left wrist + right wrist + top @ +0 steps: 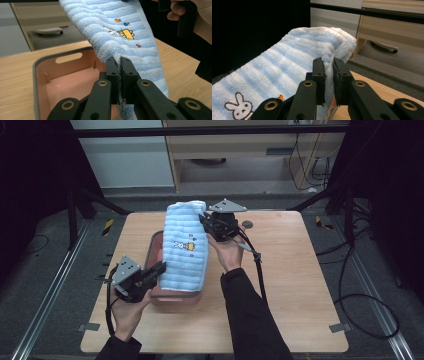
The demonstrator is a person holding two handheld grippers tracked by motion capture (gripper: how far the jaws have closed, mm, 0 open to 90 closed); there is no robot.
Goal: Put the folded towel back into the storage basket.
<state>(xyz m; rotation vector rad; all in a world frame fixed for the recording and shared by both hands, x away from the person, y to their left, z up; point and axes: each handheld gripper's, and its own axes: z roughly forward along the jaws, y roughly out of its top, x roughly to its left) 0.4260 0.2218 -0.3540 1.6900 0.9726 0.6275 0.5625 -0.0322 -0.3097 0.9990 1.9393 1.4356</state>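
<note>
Pale blue terry cloth with white stripes, the towel [186, 245] hangs stretched above the pink tray [156, 242], held taut between two grippers so that it slopes from a high far end down to a lower near end over the tray's near rim. The left gripper [159, 268] sits at the tray's near left corner, its jaws clamped together on the towel's lower edge; in the left gripper view the cloth is pinched between the black pads [113, 72], with the tray's salmon floor and slotted handle beyond. The left hand [127, 312] grips it from below, forearm coming up from the near table edge. The right gripper [206, 220] is raised beyond the tray's far right corner, jaws shut on the towel's upper corner, the right hand [227, 252] wrapped around its body with the dark sleeve [247, 315] running back beside the tray. A small embroidered rabbit and an orange figure mark the towel's middle. The tray rests on a light wooden table [295, 285], which stands on grey floor between metal rails, with black curtains either side and a pale cabinet beyond.
</note>
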